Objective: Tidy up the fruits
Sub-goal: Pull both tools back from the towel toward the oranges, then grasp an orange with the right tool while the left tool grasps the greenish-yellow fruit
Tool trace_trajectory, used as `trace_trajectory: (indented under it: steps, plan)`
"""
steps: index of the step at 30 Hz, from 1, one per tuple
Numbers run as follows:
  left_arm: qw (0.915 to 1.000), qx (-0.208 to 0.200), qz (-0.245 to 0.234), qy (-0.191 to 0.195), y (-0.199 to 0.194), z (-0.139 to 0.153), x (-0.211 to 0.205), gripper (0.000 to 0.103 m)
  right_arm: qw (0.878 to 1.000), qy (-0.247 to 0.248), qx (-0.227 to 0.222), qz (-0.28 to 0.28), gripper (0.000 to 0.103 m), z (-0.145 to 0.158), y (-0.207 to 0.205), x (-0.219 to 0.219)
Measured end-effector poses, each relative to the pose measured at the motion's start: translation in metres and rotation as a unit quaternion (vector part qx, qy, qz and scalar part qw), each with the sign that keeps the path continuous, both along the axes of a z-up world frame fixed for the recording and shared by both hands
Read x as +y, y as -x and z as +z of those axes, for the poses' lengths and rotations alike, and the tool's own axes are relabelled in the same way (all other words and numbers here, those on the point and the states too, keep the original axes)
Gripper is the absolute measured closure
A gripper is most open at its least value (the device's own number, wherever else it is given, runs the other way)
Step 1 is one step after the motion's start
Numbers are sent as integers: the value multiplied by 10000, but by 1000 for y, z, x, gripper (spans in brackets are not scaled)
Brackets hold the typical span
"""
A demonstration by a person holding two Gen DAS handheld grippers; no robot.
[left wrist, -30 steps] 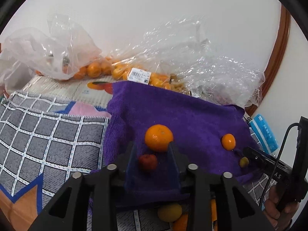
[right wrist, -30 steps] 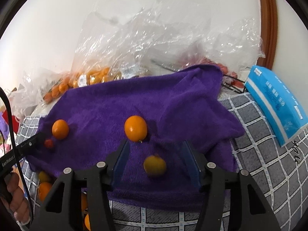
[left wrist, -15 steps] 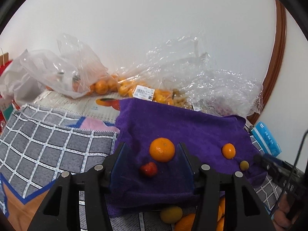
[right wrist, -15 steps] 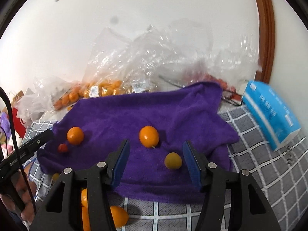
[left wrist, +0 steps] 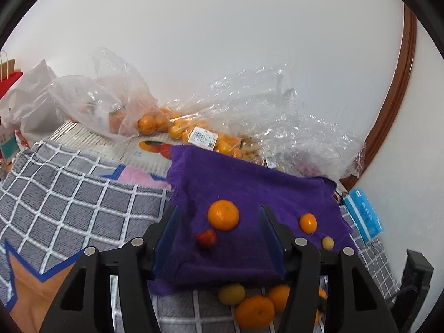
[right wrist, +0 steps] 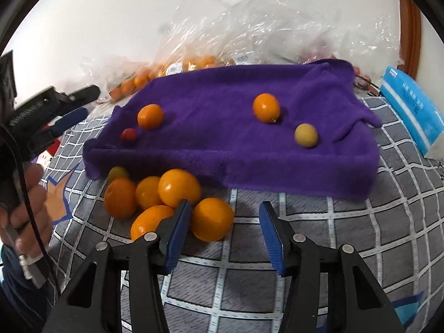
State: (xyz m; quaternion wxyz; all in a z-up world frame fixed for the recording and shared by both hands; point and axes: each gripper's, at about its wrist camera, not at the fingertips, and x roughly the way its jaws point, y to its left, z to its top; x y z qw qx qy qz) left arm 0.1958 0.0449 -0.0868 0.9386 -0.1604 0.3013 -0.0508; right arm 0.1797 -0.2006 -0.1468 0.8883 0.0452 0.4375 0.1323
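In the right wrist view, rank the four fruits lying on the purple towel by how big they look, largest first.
1. Orange at the towel's right and orange at its left: too alike to rank.
2. Yellow fruit.
3. Small red fruit.
All four lie at a similar distance on the purple towel.

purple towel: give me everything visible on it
The purple towel looks like plush terry, spread rumpled over the grey checked cloth, far-right corner bunched. Four fruits rest on it: two oranges, a small red fruit, a small yellow fruit. A pile of oranges touches its near edge.
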Motion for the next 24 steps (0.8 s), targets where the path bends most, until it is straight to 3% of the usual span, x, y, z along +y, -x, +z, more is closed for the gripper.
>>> trace_trajectory:
  steps: [1,2,9,14,19,22,24]
  plan:
    - [10000,35,-16,-38,3,0,1,47,9999,-91,4,92,71,1,1,2]
    - [9999,69,-21,-77,7,-1,3,46,9999,-85,-4,92,72,3,3,2]
    - [9967,640,-195,-461,33,-22,10,46,9991,203,-228,-299,72,14,17,-13]
    - [9918,1083,-282,-615,46,-45,11,46,9981,470,-67,-383,71,6,21,-21]
    - [9878,1289,-227,-843,54,-62,9,46,9978,571,80,-321,70,-6,18,-14]
    - [9871,1210,-142,-1041,61,-65,7,45,9983,433,-30,-377,71,-5,19,-18]
    - [9854,1229,-208,-1158,63,-66,5,37,9984,381,-139,-404,71,-3,22,-20]
